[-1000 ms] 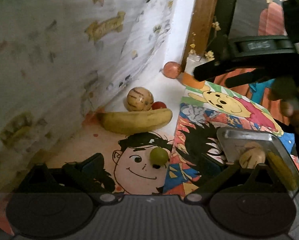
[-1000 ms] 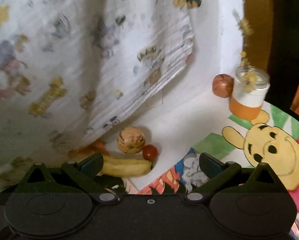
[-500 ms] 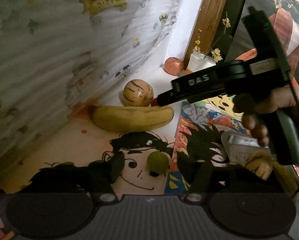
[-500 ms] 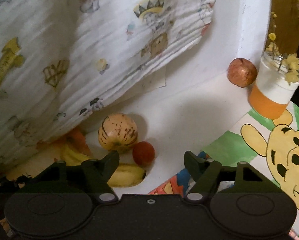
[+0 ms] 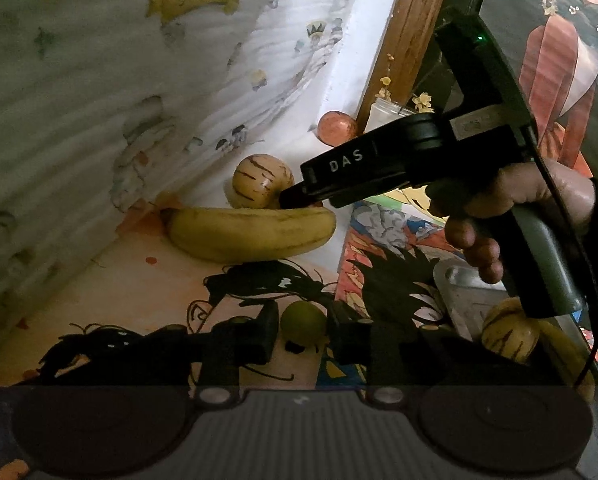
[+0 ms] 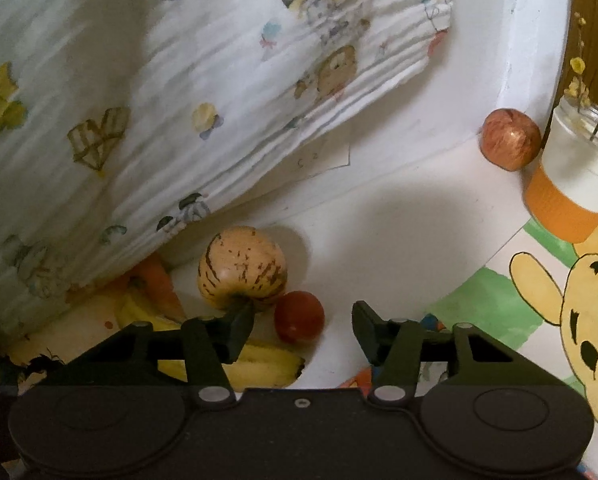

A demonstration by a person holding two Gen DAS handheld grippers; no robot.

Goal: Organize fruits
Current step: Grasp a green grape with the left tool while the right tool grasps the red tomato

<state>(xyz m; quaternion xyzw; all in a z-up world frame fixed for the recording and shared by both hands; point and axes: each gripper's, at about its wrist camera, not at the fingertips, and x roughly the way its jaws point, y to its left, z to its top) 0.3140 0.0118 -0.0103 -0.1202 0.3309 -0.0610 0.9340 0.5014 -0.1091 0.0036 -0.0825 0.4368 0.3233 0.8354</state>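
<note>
In the left wrist view a small green fruit [image 5: 303,322] lies on the cartoon mat between the fingers of my left gripper [image 5: 302,330], which stand close on either side of it. Beyond lie a banana [image 5: 251,232] and a striped melon [image 5: 259,182]. My right gripper [image 6: 302,326] is open around a small red fruit [image 6: 299,317], beside the striped melon [image 6: 241,270] and the banana [image 6: 267,366]. The right gripper's body [image 5: 399,160] reaches over the banana in the left wrist view.
A metal tray [image 5: 469,292] at the right holds another striped melon [image 5: 507,332]. A red apple [image 6: 509,142] and a jar with an orange band [image 6: 571,192] stand by the wall. A printed cloth [image 6: 179,100] hangs over the left. A carrot [image 6: 159,284] lies under it.
My left gripper has narrowed around the green fruit. My right gripper has moved down and forward to the red fruit, its fingers now either side of it.
</note>
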